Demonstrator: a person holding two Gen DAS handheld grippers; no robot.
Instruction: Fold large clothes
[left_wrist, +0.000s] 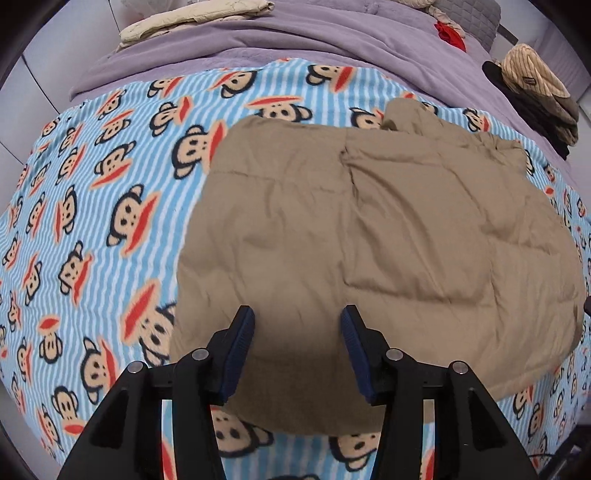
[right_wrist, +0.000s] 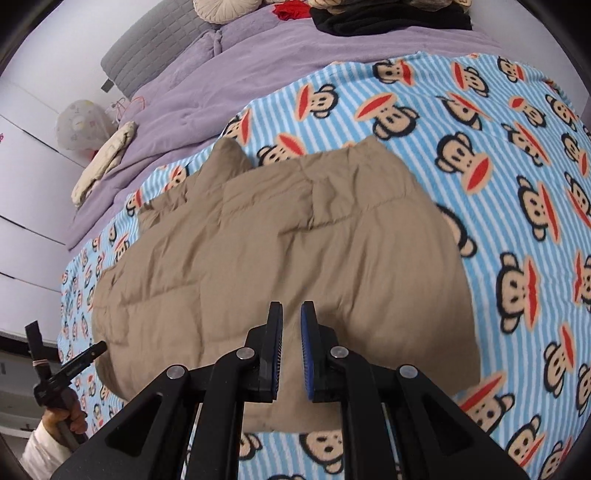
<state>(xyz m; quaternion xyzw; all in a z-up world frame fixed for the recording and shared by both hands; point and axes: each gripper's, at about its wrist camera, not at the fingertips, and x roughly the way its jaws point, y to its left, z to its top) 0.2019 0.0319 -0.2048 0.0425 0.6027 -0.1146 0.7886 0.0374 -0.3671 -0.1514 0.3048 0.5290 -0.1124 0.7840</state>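
Observation:
A tan padded jacket (left_wrist: 369, 236) lies folded into a rough rectangle on a blue striped monkey-print blanket (left_wrist: 92, 221). My left gripper (left_wrist: 297, 314) is open and empty, held just above the jacket's near edge. In the right wrist view the same jacket (right_wrist: 280, 251) lies on the blanket (right_wrist: 517, 221). My right gripper (right_wrist: 291, 308) hovers over the jacket's near edge, its jaws nearly closed with a narrow gap and nothing between them. The left gripper (right_wrist: 66, 365) and the hand that holds it show at the lower left of that view.
A purple bedspread (left_wrist: 258, 40) covers the far part of the bed. On it lie a cream garment (left_wrist: 192, 18), a red item (left_wrist: 448, 35) and a pile of dark and striped clothes (left_wrist: 535, 92). A grey headboard (right_wrist: 147, 48) and white wall panels stand at the left.

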